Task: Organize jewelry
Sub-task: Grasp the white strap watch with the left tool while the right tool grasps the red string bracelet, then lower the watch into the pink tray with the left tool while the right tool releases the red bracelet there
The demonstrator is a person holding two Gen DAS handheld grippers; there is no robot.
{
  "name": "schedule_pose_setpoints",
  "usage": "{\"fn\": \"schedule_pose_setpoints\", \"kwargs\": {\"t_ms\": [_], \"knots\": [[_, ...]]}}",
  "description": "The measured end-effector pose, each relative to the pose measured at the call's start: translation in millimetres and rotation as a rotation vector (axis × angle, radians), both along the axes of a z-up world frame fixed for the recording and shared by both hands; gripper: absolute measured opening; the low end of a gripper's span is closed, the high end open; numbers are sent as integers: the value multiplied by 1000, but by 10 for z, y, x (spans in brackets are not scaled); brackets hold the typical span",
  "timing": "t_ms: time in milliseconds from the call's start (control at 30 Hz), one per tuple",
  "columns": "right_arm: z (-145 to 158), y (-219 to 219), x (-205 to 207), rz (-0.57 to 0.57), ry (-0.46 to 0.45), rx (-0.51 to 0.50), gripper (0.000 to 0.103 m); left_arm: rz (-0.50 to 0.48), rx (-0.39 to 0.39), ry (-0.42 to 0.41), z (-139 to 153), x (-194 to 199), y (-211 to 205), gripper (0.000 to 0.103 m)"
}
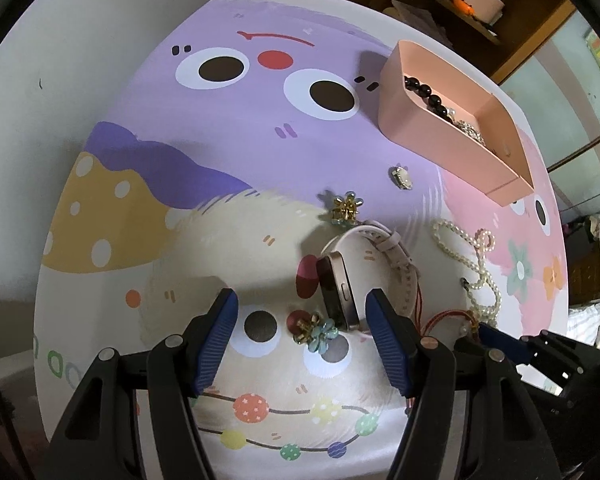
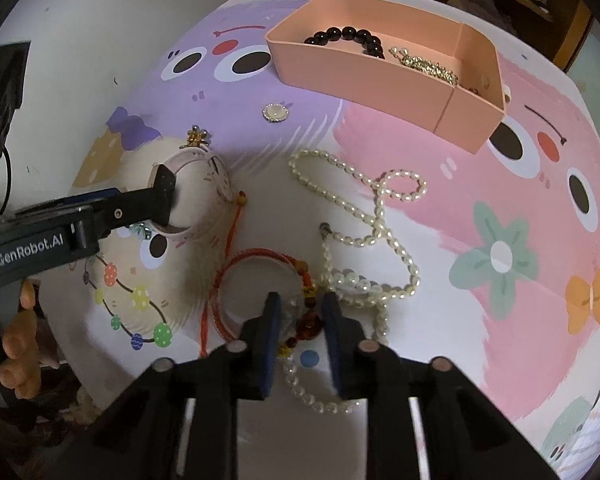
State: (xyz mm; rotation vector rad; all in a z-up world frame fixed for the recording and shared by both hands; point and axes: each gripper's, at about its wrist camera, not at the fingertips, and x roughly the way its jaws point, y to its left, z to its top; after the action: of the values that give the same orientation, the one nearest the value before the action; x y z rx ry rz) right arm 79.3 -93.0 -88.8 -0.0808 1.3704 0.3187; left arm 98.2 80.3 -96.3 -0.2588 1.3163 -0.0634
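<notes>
Left gripper [image 1: 302,330] stands wide apart low in the left wrist view, its blue pads flanking a flower earring [image 1: 314,330] and the case of a pink smartwatch [image 1: 340,294] that stands on edge on the counter [image 1: 148,88]; nothing gripped. In the right wrist view the watch sits at left centre, the left gripper reaching in beside it. A second flower earring [image 1: 346,208] lies just above the watch strap, a round pearl brooch [image 2: 275,113] above that. Bottom centre: right gripper [image 2: 300,332] narrowed but not closed, straddling a red cord bracelet [image 2: 260,280] where its amber beads bunch; contact not clear. A pearl necklace [image 2: 364,216] loops just right, one strand running under the gripper. Upper right: pink tray [image 2: 380,80], already holding a black bead bracelet [image 2: 348,38] and a gold chain [image 2: 428,66]. Judgement: step in hand is taking the red bracelet. Close on the bead cluster only, keep the pearl strand out, lift straight, check nothing trails, then carry to the tray.
</notes>
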Motion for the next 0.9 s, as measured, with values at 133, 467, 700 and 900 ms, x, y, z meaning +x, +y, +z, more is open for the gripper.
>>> {"fn": "schedule_pose_setpoints", "kwargs": {"t_ms": [133, 467, 700, 900], "knots": [[-9, 21, 21, 4, -4, -7, 18, 13, -8, 22, -34, 59, -15, 56], [34, -29, 4, -1, -21, 18, 17, -8, -6, 43, -50, 106, -105, 7], [137, -85, -56, 4, -54, 40, 16, -13, 9, -7, 105, 56, -135, 7], [271, -108, -95, 1, -91, 47, 16, -28, 11, -44, 295, 16, -170, 7]]}}
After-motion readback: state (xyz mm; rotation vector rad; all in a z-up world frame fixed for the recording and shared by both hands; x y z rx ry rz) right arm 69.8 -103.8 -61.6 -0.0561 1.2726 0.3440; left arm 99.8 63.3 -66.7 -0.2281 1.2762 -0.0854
